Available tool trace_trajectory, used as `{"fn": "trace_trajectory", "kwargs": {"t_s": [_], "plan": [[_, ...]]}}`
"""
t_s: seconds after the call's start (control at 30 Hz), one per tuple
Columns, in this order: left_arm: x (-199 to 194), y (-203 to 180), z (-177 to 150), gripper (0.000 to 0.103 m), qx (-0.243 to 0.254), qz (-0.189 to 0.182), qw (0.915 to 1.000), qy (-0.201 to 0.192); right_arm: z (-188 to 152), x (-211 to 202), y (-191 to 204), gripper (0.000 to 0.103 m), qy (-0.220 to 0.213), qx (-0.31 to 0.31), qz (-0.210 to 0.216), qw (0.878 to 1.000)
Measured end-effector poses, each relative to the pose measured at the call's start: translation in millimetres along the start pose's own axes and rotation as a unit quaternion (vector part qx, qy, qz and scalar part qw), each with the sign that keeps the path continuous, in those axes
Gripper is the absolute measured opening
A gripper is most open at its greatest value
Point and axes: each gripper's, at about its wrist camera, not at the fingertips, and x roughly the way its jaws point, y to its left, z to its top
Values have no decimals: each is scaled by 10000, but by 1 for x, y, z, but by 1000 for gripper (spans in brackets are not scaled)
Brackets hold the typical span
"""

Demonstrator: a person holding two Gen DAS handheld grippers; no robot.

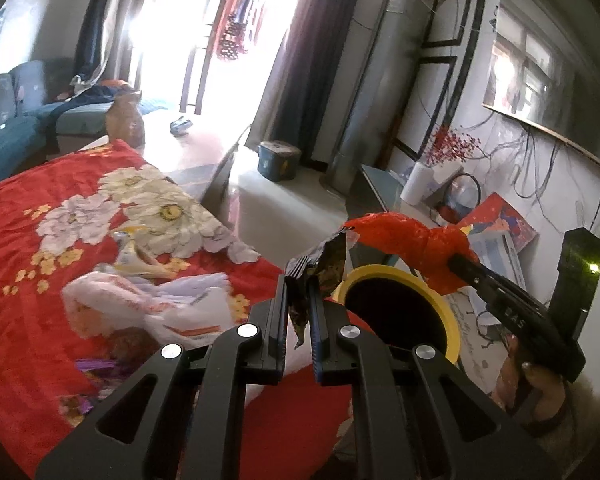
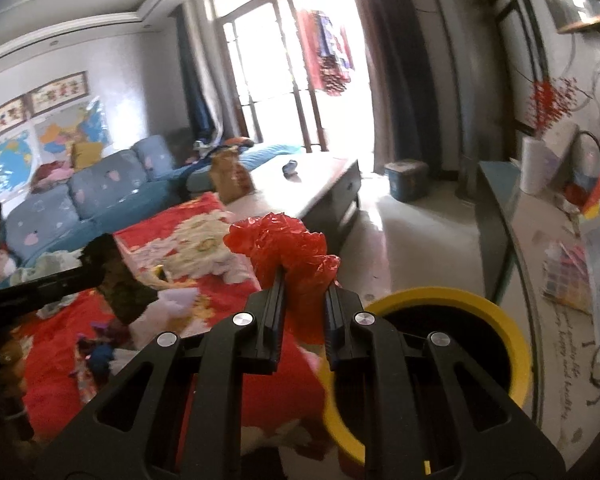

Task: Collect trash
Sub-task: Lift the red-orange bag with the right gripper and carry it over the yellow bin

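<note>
My left gripper point(image 1: 299, 276) is shut on a dark crumpled wrapper point(image 1: 327, 266) and holds it just left of the yellow-rimmed bin point(image 1: 450, 320). My right gripper point(image 2: 303, 276) is shut on a crumpled red plastic bag point(image 2: 288, 240) above the bin's near rim point(image 2: 512, 340). In the left wrist view the red bag point(image 1: 412, 240) hangs over the bin's far edge. In the right wrist view the left gripper's wrapper point(image 2: 118, 276) shows at the left. More trash lies on the red floral cloth point(image 1: 28, 280): a white plastic bag point(image 1: 140, 304) and yellow wrappers point(image 1: 140, 256).
A coffee table point(image 2: 324, 176) stands beyond the cloth, with a brown paper bag point(image 2: 232, 176) on it. A blue sofa point(image 2: 80, 196) is at the left. A glass TV stand point(image 2: 540, 240) with papers runs along the right. A small blue box point(image 2: 406, 180) sits on the floor.
</note>
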Motion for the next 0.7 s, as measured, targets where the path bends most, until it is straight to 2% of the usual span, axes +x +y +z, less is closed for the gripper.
{"fn": "trace_trajectory", "kwargs": {"t_s": [0.37,0.7], "plan": [[46,-61,-8,10,348,-459,9979,305,-14,7,-66,11,322,752,-851,9930],[93,-103,-24,10,625,-654,9934,698,-29,12,-113,11,615,1315,-1144,9828]]}}
